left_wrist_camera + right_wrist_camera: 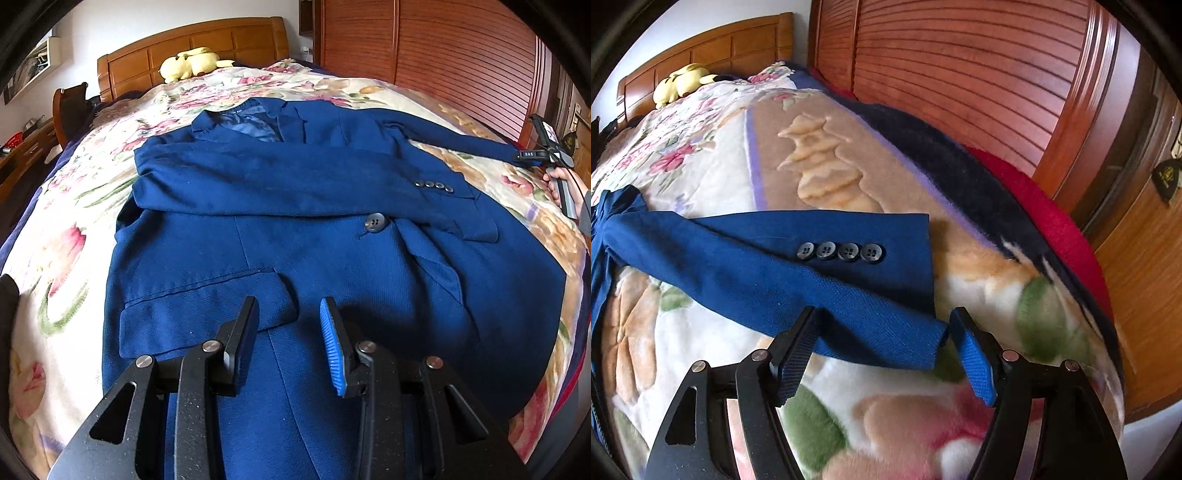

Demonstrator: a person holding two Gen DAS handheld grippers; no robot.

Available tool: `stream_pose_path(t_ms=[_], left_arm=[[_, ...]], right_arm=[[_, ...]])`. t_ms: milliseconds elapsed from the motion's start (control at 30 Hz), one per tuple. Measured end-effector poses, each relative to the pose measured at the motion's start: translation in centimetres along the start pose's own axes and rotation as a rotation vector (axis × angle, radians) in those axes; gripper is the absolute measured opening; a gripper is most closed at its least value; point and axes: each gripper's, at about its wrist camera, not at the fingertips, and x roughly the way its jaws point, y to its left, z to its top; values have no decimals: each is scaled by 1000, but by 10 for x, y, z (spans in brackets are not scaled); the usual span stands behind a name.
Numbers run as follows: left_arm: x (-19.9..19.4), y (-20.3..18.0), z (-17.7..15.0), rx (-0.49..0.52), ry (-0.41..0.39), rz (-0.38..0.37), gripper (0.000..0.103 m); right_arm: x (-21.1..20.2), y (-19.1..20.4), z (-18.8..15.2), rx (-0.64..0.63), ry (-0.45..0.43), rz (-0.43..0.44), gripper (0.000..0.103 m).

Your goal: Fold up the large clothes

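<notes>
Blue wool suit jacket (295,236) lies flat on the floral-blanketed bed (74,229), one sleeve folded across. Right gripper (882,332) jaws, released, straddle the outstretched sleeve cuff (886,295) at three o'clock, likely to fold it; left gripper (290,317) jaws hover empty.

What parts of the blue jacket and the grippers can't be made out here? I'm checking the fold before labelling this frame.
- Jacket hem: left wrist view, cut off by the bottom edge and hidden behind the left gripper.
- Jacket body: right wrist view, cut off at the left edge; only the sleeve shows.
- Right gripper in the left wrist view: small at the right edge, jaws unreadable.
</notes>
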Motion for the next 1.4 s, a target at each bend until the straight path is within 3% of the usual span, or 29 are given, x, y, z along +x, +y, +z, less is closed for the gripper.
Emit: stream_pose_path(t_ms=[167, 233, 300, 400, 567, 933, 1400], left_arm=[[0, -1, 0, 2, 0, -3, 35], [0, -1, 1, 5, 1, -3, 35], [-1, -1, 2, 8, -5, -3, 35], [-5, -1, 3, 9, -16, -5, 35], [-15, 2, 4, 4, -43, -8, 35], [-45, 16, 7, -22, -116, -20, 35], [-81, 45, -1, -55, -182, -11, 35]], right_arm=[[2, 2, 0, -14, 6, 2, 74], [1, 7, 0, -40, 10, 12, 62], [-2, 15, 0, -80, 13, 11, 36], [-8, 26, -1, -122, 23, 29, 20], [-41, 49, 5, -183, -24, 76, 16], [-176, 133, 20, -330, -223, 184, 16], [-309, 269, -30, -590, -367, 413, 16]])
